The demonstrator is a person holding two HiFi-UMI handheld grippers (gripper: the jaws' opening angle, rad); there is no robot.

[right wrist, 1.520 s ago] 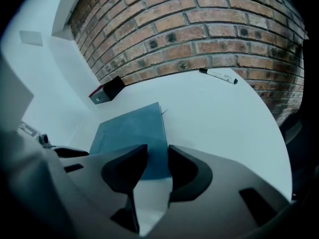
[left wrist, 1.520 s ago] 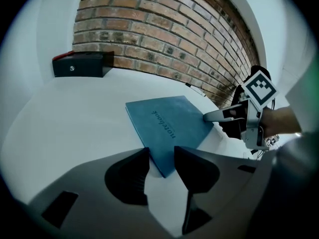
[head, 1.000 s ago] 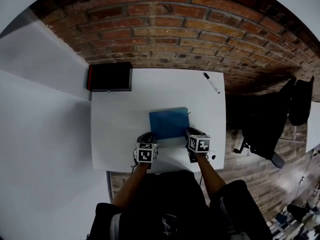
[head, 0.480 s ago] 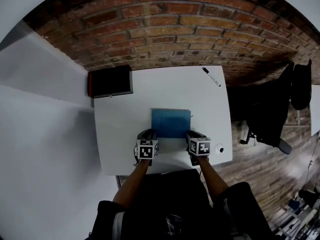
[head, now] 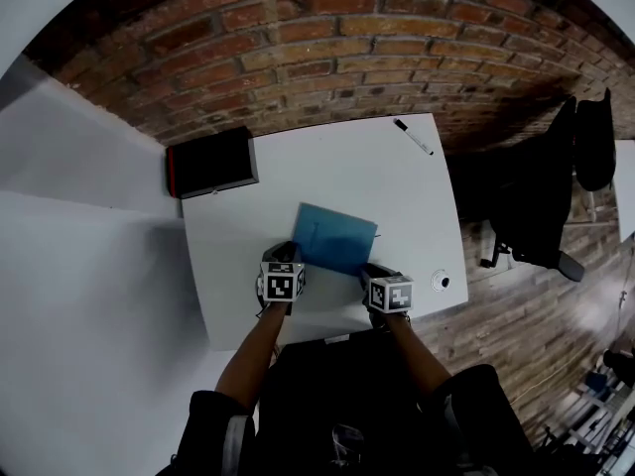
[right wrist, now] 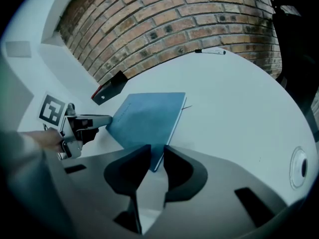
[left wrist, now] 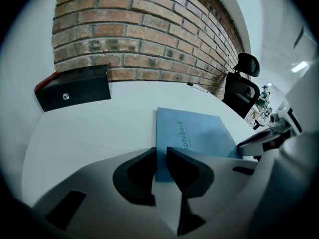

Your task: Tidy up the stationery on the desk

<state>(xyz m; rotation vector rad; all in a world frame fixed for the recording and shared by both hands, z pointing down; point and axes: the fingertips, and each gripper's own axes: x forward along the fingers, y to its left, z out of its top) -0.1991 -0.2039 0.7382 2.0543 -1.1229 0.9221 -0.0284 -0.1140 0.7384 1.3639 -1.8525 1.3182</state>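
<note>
keep the left gripper (left wrist: pixel 159 158) pinched on a corner of the blue notebook (head: pixel 335 238), askew right of the black case (head: pixel 210 162) and closer in. close the right gripper (right wrist: pixel 156 163), jaws just narrowing yet loose around the other corner, firmly before sliding.

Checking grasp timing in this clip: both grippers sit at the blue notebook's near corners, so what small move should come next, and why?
Probably finish closing the right gripper on the near right corner of the blue notebook. Its jaws have just been closing around that corner but do not yet press on it, while the left gripper already pinches the near left corner.
</note>
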